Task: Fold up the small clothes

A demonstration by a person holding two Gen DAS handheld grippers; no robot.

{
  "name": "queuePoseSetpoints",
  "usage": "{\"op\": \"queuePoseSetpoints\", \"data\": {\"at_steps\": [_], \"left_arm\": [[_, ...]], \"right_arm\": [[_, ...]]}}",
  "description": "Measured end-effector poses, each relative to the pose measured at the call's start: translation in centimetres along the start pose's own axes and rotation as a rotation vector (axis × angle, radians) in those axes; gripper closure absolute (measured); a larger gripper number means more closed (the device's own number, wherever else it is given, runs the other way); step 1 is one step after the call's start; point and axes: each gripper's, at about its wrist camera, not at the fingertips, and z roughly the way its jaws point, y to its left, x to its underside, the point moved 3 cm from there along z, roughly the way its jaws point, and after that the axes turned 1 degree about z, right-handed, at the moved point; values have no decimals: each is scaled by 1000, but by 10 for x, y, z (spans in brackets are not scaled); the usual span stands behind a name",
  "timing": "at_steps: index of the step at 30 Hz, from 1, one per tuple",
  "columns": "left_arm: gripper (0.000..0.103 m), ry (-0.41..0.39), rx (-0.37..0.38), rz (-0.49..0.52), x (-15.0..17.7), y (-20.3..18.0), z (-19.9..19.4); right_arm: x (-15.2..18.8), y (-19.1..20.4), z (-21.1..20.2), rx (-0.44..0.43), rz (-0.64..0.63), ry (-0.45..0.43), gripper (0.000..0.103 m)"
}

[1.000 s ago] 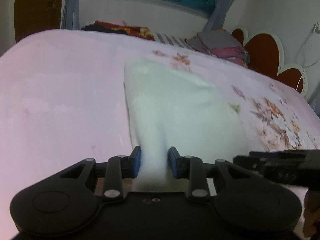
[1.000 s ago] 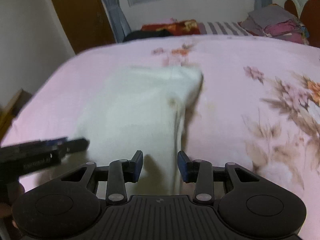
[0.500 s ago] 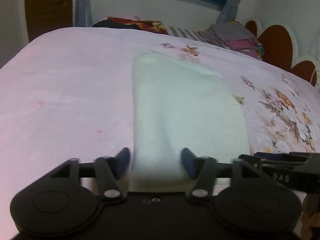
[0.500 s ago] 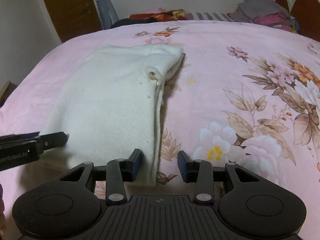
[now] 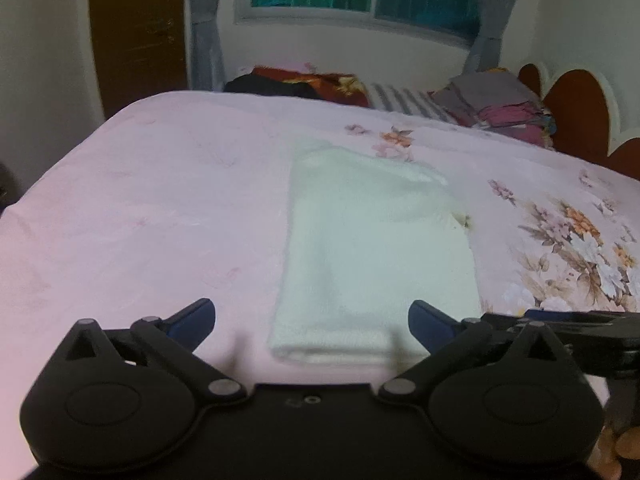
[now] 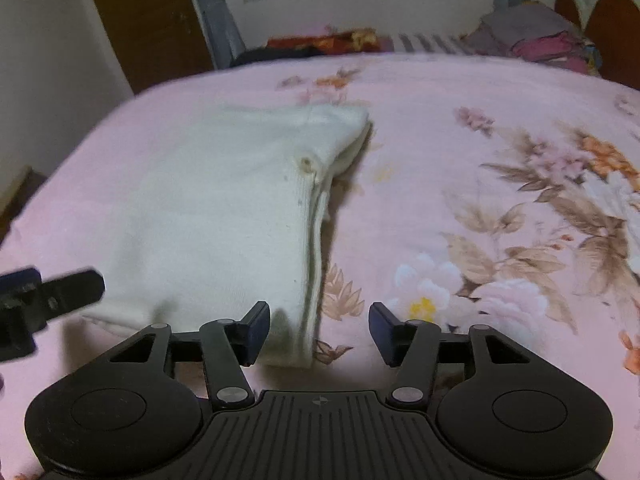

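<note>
On the pink floral bedsheet [image 5: 160,208], our left gripper [image 5: 312,320] stands spread wide, its 2 blue pads well apart and holding nothing. The near folded edge of the white garment [image 5: 372,248] lies between them, just ahead, touching neither pad.

Our right gripper [image 6: 319,330] is parted too — less widely — and grips nothing. Its left pad [image 6: 256,330] sits over the near right corner of the garment; whether it touches the cloth, we cannot tell. The right pad is over bare sheet.

Garment: folded into a long rectangle, flat on the bed, running away from us. Right side shows stacked layers and a small button [image 6: 307,163]. Far right corner is rounded and thick.

Edges and room: bare sheet to the left of the garment, printed flowers [image 6: 520,264] to its right — both sides free of objects. Clothes pile [image 5: 500,108] and dark bedding [image 5: 304,82] sit well apart at the far edge, beside the headboard [image 5: 576,116]. Each gripper shows at the margin of the other's view, close alongside.
</note>
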Motion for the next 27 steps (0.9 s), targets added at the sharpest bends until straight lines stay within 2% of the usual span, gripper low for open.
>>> {"op": "queuePoseSetpoints", "data": {"at_steps": [2, 6, 12, 16, 22, 27], "left_arm": [[1, 7, -11, -1, 4, -2, -12], [1, -5, -29, 15, 11, -9, -44], [0, -63, -15, 39, 28, -18, -108], [0, -110, -72, 50, 41, -27, -148], [1, -101, -89, 32, 55, -34, -189], [1, -91, -94, 5, 64, -33, -215]], "right_arm": [[4, 1, -17, -18, -1, -18, 46], [16, 4, -55, -43, -23, -55, 36], [39, 10, -124, -60, -69, -130, 31], [58, 11, -168, -64, -93, -174, 24], [83, 16, -226, -65, -133, -231, 19], [94, 21, -269, -68, -117, -306, 9]]}}
